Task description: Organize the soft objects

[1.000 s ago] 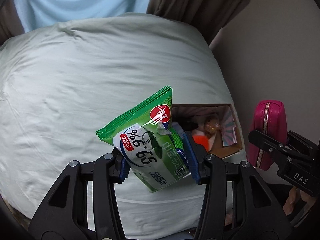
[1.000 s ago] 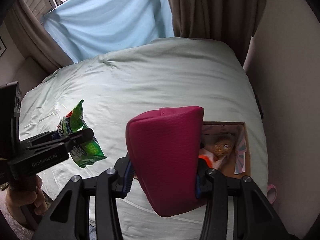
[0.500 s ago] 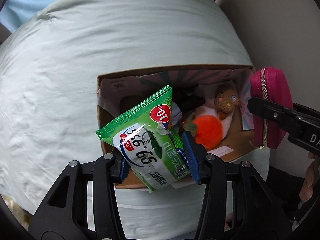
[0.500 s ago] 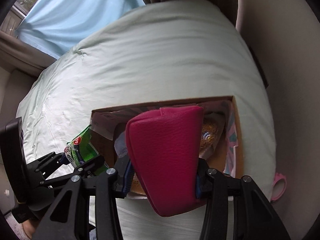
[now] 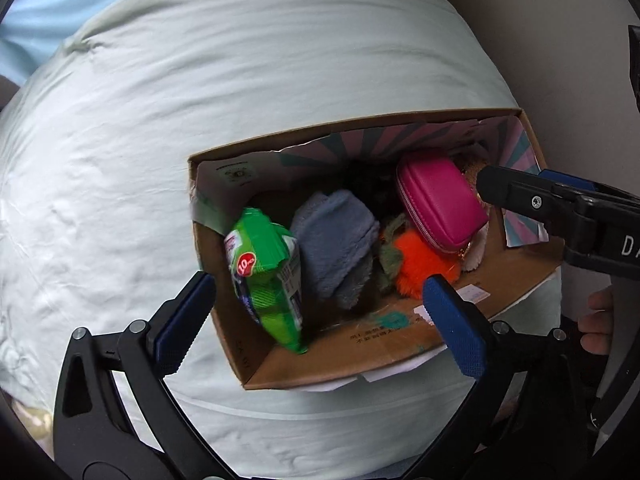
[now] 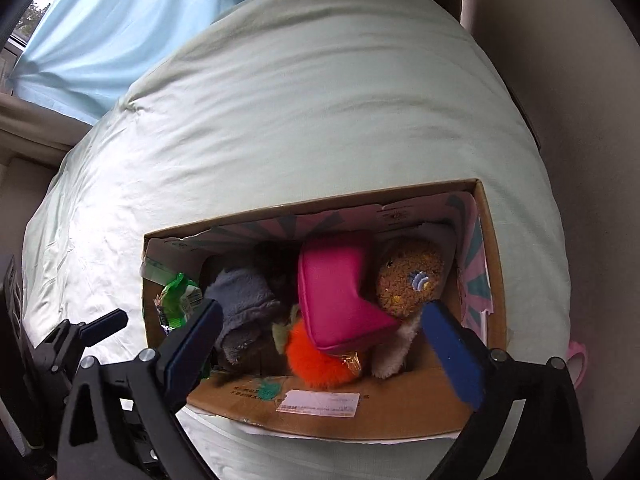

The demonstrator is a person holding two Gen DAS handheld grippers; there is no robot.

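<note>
An open cardboard box (image 5: 400,346) (image 6: 486,216) sits on the bed. The green wipes pack (image 5: 266,270) (image 6: 178,300) stands inside against its left wall. The pink zip pouch (image 5: 440,204) (image 6: 340,304) lies on top of an orange pompom (image 5: 420,264) (image 6: 316,356). A grey plush cloth (image 5: 336,240) (image 6: 244,300) lies between them. My left gripper (image 5: 320,316) is open and empty over the box's near edge. My right gripper (image 6: 320,352) is open and empty above the box; it also shows in the left wrist view (image 5: 560,208).
A brown glittery plush ball (image 6: 408,280) and a cream fluffy item (image 6: 392,348) also lie in the box. The pale green bedsheet (image 5: 200,120) (image 6: 320,100) surrounds the box. A beige wall (image 6: 580,120) is on the right, a blue curtain (image 6: 120,20) at the far left.
Both grippers opened. The wipes pack dropped from my left gripper into the box's left side. The pink pouch dropped from my right gripper onto the orange pompom.
</note>
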